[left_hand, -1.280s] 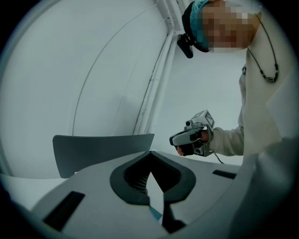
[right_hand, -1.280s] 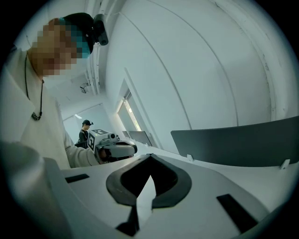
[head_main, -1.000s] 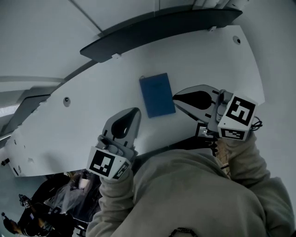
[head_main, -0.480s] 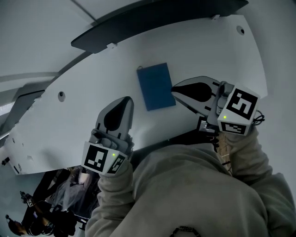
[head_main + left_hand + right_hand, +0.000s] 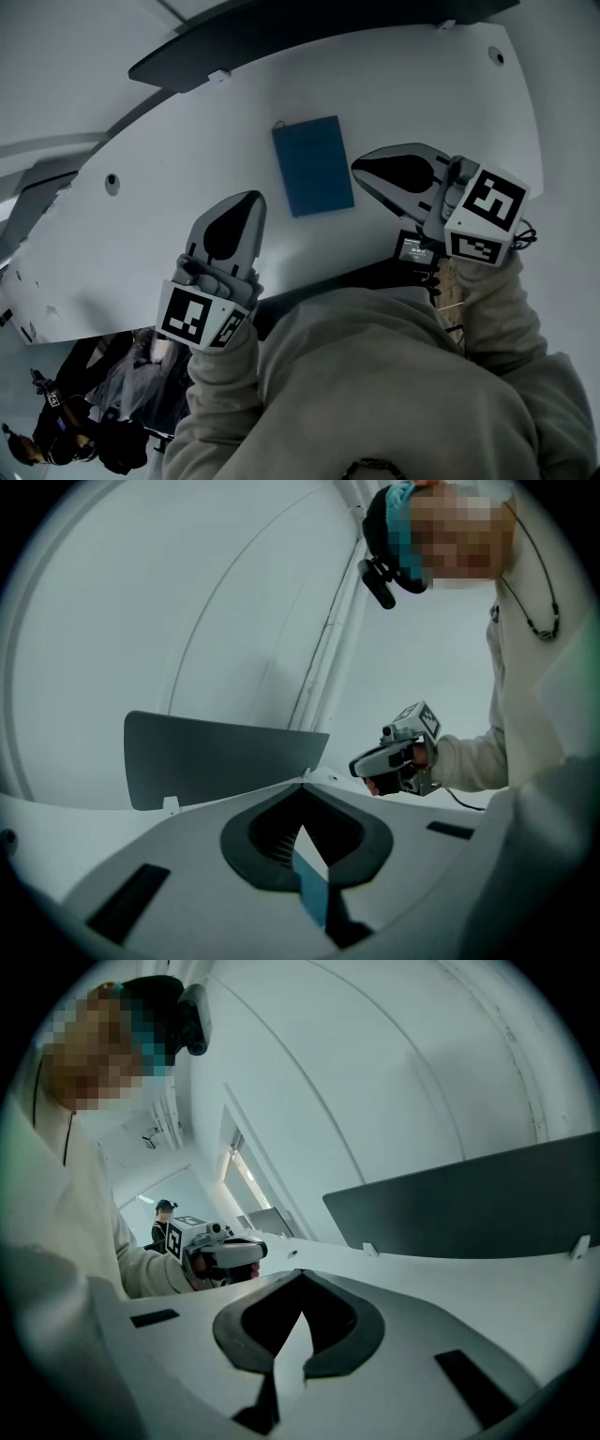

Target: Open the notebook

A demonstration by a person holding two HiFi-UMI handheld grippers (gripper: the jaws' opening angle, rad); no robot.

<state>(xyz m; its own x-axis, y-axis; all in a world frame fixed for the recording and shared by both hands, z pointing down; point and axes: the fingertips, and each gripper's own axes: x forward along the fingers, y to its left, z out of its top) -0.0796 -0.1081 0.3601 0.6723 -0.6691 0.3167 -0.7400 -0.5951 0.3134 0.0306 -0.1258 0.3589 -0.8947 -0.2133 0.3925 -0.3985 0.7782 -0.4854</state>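
Notebook (image 5: pixel 313 166) lies closed and flat on the white table (image 5: pixel 441 103), ahead of and between my two grippers, its long axis running away from me. My right gripper (image 5: pixel 358 167), clenched and empty, is just beside its right edge. My left gripper (image 5: pixel 251 199), apparently clenched too, is farther off. Nothing blocks either approach.

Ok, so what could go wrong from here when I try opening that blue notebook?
1. The blue notebook lies closed and flat on the white desk. The left gripper and right gripper both have their jaws together, so a tip may fail to catch the cover and just shove the book.
2. Nothing pins the notebook down, so lifting the cover could drag the whole book or lift it with the cover.
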